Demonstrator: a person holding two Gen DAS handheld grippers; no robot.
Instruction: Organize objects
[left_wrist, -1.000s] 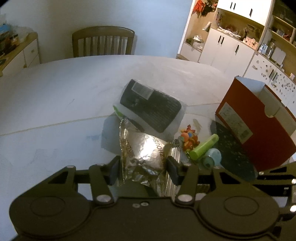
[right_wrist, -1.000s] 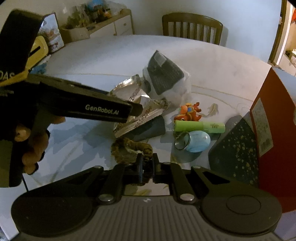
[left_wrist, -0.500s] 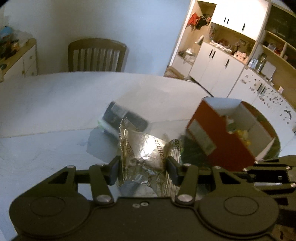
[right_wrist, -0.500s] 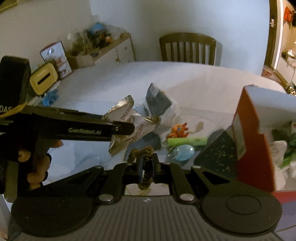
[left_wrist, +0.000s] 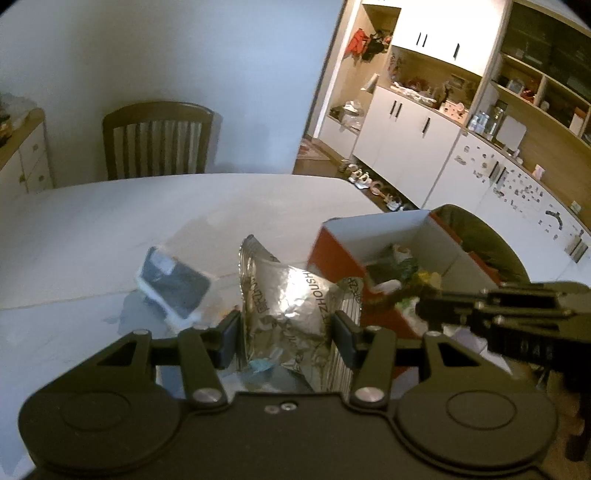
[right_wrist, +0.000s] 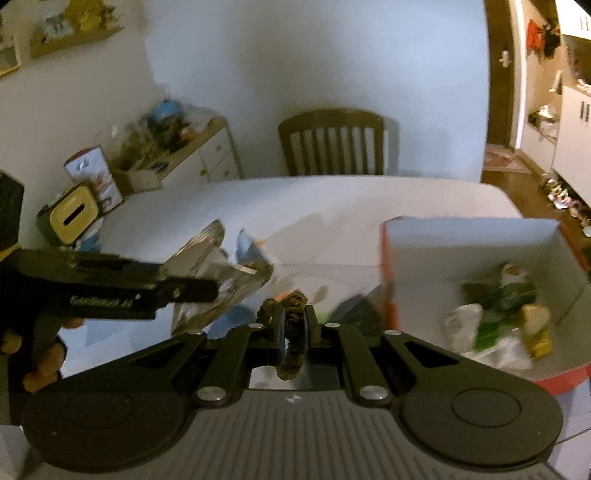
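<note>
My left gripper (left_wrist: 286, 330) is shut on a crinkled silver foil packet (left_wrist: 291, 310), held up above the white table (left_wrist: 110, 221). From the right wrist view the same packet (right_wrist: 218, 273) shows at the left, in the left gripper (right_wrist: 207, 290). Between the pads of my right gripper (right_wrist: 293, 325), which is shut, hangs a brown beaded bracelet (right_wrist: 291, 332). The red cardboard box (left_wrist: 332, 258) with white inner walls stands open to the right and holds several items; its white wall (right_wrist: 461, 251) fills the right of the right wrist view. The right gripper's arm (left_wrist: 498, 310) reaches in beside the box.
A dark pouch in clear plastic (left_wrist: 173, 288) lies on the table left of the packet. A wooden chair (left_wrist: 155, 140) stands at the far edge. White cupboards (left_wrist: 406, 136) line the right. A cluttered sideboard (right_wrist: 177, 155) and a yellow tissue box (right_wrist: 74, 218) are at the left.
Both grippers have risen with their loads and swung toward the red box, whose open top now shows. The small toys on the table have dropped out of sight.
</note>
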